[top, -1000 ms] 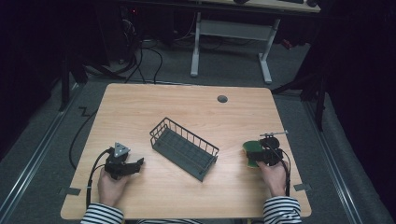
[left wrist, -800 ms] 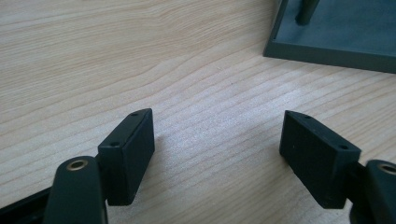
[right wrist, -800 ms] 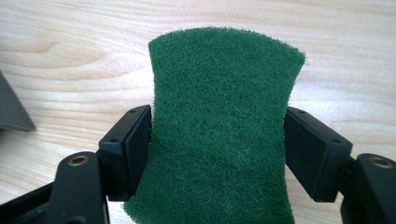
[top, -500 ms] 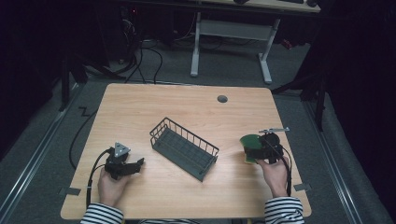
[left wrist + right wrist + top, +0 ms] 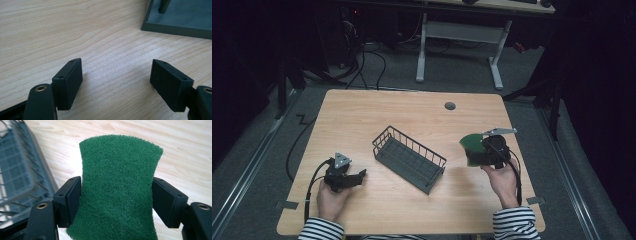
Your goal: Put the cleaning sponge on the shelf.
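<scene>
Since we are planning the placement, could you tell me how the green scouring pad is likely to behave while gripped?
The green scouring pad is probably soft and flexible: its edges pinch inward between the right tongs. Its fibrous surface should resist slipping. It looks light and may flop on release.

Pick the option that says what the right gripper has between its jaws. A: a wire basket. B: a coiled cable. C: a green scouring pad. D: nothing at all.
C: in the right gripper view the green scouring pad sits pinched between the two black jaws of the right gripper, its sides bowed inward where they press; the wire basket stands apart on the table.
</scene>
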`<state>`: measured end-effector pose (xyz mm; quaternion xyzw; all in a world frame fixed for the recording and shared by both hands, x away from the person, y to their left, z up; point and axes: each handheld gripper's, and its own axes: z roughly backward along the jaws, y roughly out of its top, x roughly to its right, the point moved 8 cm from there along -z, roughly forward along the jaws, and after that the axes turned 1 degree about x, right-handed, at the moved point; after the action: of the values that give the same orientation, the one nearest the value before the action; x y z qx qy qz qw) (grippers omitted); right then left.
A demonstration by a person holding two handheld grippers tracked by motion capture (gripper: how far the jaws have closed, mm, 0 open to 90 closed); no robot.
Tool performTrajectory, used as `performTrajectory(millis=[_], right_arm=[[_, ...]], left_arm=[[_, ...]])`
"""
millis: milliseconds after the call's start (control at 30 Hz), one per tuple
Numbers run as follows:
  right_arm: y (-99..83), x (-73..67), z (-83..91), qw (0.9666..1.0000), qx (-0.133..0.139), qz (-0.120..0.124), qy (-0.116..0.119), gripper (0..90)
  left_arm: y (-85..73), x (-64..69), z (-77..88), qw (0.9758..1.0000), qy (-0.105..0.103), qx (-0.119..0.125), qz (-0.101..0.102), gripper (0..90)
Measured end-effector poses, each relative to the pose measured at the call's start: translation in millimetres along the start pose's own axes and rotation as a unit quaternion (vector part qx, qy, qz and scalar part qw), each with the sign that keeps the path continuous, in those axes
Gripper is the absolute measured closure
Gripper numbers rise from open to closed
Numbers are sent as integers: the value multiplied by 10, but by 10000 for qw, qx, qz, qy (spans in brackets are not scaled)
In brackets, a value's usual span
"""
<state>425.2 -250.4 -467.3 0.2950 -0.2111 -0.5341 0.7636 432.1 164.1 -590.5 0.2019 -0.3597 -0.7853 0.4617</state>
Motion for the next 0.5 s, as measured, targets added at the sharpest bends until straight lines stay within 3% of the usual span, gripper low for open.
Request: performTrajectory(millis=[500], right_arm=[[353,-409,70,9978,169,449,468,290]], left_arm=[[0,0,0,10000,9,-5,1,267]])
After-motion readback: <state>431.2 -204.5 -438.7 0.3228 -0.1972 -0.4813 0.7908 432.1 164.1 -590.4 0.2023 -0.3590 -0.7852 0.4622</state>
